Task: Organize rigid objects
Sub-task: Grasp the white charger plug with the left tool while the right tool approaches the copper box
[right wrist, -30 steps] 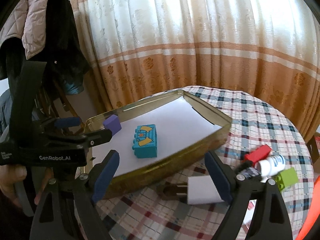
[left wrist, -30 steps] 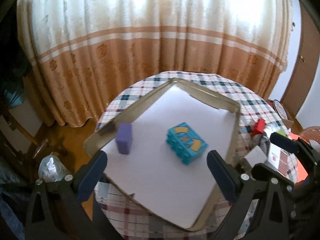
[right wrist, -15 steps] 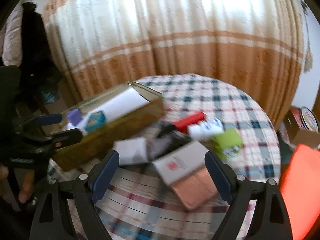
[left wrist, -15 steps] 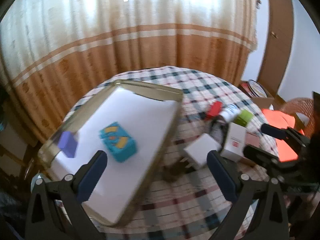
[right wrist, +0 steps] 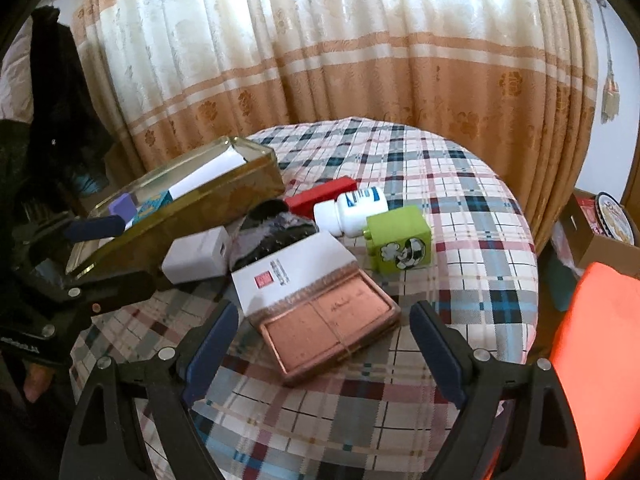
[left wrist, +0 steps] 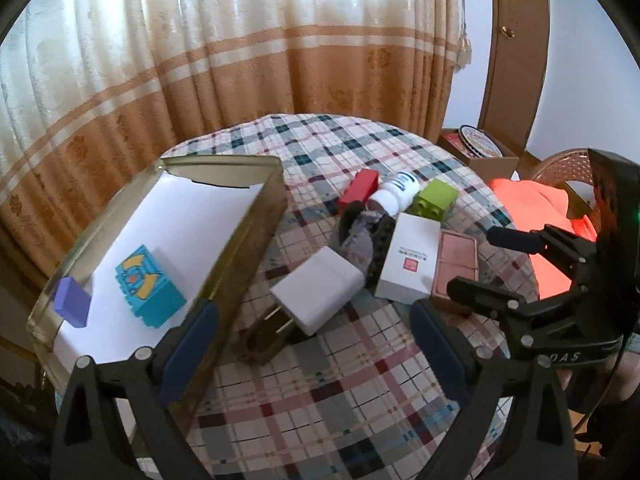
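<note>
A gold tin tray [left wrist: 256,248] lined with white paper holds a purple block [left wrist: 72,306] and a teal block [left wrist: 150,284]. To its right on the plaid table lie a white charger [left wrist: 318,290], a white box [left wrist: 408,266], a pink flat case [left wrist: 456,268], a red block [left wrist: 359,188], a white pill bottle [left wrist: 394,196], a green block [left wrist: 436,200] and a dark cloth [left wrist: 362,236]. My left gripper [left wrist: 312,332] hangs open above the charger, holding nothing. My right gripper [right wrist: 324,320] is open over the pink flat case [right wrist: 332,328], apart from it.
The round table's edge curves close behind the green block [right wrist: 400,240]. An orange cloth [right wrist: 592,344] lies on a chair at the right, with a cardboard box [right wrist: 600,240] on the floor beyond. Curtains hang behind, and a dark jacket [right wrist: 60,80] at the left.
Both grippers have swung right, away from the tray and toward the pile of loose objects. The right one now faces the pink case. Both stayed open.
</note>
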`<state>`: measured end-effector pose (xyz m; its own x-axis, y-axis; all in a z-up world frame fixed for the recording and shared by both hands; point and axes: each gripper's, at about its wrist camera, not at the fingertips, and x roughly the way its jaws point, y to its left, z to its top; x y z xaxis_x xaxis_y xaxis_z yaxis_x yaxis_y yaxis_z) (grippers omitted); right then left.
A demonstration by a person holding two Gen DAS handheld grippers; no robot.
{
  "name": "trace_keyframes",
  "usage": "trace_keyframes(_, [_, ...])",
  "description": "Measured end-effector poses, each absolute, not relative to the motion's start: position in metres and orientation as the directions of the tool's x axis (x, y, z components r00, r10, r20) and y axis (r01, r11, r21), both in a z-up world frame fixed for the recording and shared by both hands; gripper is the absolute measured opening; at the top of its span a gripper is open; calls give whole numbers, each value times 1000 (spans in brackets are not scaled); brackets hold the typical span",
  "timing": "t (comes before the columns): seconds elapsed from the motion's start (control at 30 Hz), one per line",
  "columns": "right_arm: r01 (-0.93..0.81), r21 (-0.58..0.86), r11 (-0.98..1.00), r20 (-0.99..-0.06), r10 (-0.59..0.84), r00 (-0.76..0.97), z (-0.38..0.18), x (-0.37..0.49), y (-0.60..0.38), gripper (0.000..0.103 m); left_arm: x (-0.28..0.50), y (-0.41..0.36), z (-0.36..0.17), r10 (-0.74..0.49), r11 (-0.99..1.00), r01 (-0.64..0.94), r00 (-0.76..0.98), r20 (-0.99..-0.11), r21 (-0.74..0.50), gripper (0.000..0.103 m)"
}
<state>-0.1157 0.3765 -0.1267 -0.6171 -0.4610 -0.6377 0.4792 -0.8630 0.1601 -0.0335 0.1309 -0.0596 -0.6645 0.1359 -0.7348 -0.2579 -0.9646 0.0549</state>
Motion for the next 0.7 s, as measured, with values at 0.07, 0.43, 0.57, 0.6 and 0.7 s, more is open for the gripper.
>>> trace_keyframes(0.07, [493, 148, -858, -646, -461, -609, -129, -117, 375, 89, -37, 133, -63, 130, -966, -254, -658, -741, 57, 98])
trace_keyframes(0.43, [523, 91, -848, -676, -438, -592, -138, -126, 365, 89, -53, 135, -85, 107, -968, -240, -641, -760, 66, 98])
trace_keyframes(0.57, [535, 55, -843, -685, -422, -593, -140, -127, 358, 89, -60, 133, -91, 96, -972, -226, -638, -764, 67, 97])
trace_keyframes(0.6, [540, 52, -840, -688, -422, -591, -141, -127, 358, 89, -61, 134, -92, 93, -971, -227, -638, -765, 71, 97])
trace_keyframes(0.7, [541, 62, -838, -682, -432, -590, -141, -127, 360, 89, -61, 139, -95, 72, -968, -227, -657, -750, 105, 97])
